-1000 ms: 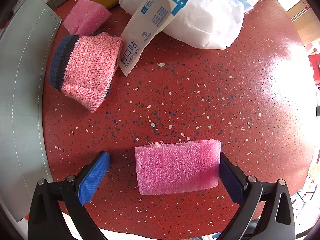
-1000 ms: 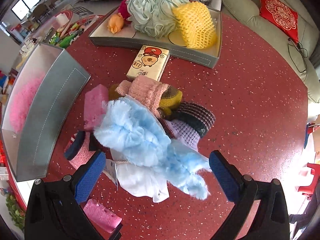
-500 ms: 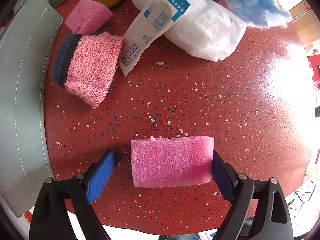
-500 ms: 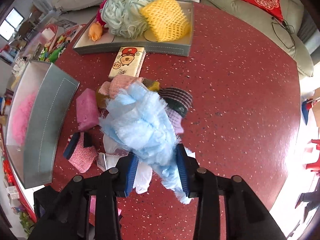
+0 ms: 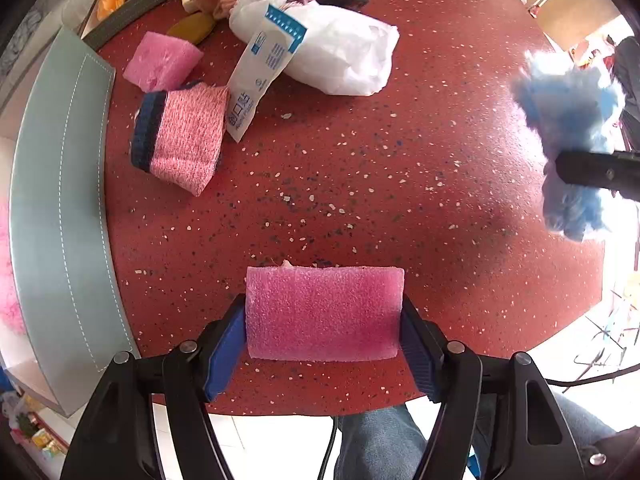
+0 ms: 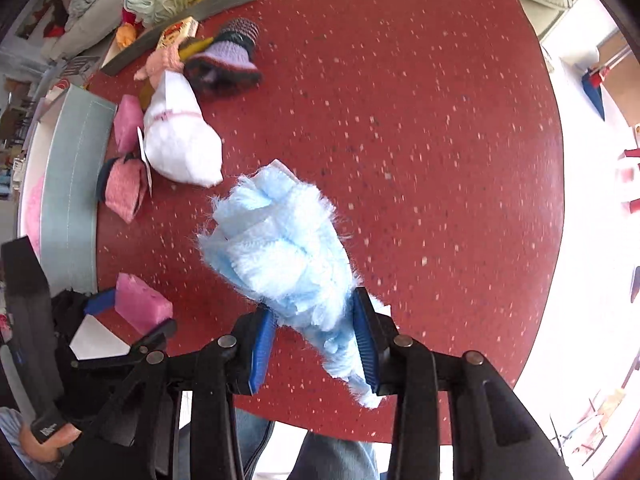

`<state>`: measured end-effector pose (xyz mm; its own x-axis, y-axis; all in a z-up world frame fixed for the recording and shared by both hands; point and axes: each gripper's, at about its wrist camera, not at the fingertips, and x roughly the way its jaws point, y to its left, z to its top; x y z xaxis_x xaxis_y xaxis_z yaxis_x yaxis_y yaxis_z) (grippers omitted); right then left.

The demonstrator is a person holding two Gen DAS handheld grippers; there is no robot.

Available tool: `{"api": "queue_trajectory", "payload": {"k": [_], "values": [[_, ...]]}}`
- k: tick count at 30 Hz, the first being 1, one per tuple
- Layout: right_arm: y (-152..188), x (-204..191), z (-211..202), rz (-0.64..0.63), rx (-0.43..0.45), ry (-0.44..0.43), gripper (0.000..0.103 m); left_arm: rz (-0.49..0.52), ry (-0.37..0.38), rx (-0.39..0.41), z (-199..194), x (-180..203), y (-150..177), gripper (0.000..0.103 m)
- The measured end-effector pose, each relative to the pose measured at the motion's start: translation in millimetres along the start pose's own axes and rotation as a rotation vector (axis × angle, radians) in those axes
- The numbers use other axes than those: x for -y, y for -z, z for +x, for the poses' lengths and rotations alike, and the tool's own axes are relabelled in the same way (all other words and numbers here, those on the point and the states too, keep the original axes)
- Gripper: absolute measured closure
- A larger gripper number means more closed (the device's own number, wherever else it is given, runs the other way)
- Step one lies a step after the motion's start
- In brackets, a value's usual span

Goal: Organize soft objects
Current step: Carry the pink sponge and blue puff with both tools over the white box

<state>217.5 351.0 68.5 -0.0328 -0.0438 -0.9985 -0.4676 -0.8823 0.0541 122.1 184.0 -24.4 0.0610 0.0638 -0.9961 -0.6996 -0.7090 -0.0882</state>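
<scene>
Since 1 s ago both tools have closed: left tool (image 5: pixel 323 336) now pinches the pink foam block (image 5: pixel 323 314) w/ blue ribbed pads on both short ends, and right tool (image 6: pixel 316 340) has lifted the blue fluffy duster (image 6: pixel 286 256) off the pile, clamped on its lower end. Foam block is rectangular, fine-pored, lower centre of left view, at the near edge of the red speckled desk (image 5: pixel 360 168). Duster is shaggy, pale blue, frayed fibres sticking out, centre of right view above the desk; also seen at right edge of left view.

Upper left of left view: pink knit sock (image 5: pixel 180 136) w/ navy ribbed cuff, folded flat; second pink foam piece (image 5: pixel 160 62) just behind it; crinkly white plastic bag (image 5: pixel 332 52) w/ a white-blue paper packet (image 5: pixel 260 84) leaning on it. Grey stitched bin (image 5: pixel 60 200) w/ smooth leather-like wall curves along left edge.
</scene>
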Motion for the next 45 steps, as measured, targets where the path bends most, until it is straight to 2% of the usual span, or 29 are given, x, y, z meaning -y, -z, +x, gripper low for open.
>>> {"api": "queue_trajectory", "payload": {"k": [5, 8, 16, 22, 35, 45], "values": [[31, 5, 5, 0.087, -0.045, -0.032, 0.063, 0.045, -0.002, 0.030, -26, 6, 11, 0.031], [37, 1, 1, 0.083, -0.046, -0.028, 0.063, 0.068, -0.002, 0.063, -44, 4, 10, 0.031], [28, -13, -22, 0.070, 0.012, -0.022, 0.062, 0.110, -0.021, 0.144, -85, -2, 7, 0.031], [22, -24, -40, 0.057, 0.049, -0.006, 0.062, 0.123, -0.021, 0.193, -96, -18, -7, 0.031], [15, -52, -60, 0.013, 0.097, 0.036, 0.062, 0.087, -0.029, 0.276, -109, -49, -8, 0.031], [9, -79, -64, -0.029, 0.117, 0.057, 0.062, 0.002, -0.027, 0.334, -120, -83, -3, 0.031]]}}
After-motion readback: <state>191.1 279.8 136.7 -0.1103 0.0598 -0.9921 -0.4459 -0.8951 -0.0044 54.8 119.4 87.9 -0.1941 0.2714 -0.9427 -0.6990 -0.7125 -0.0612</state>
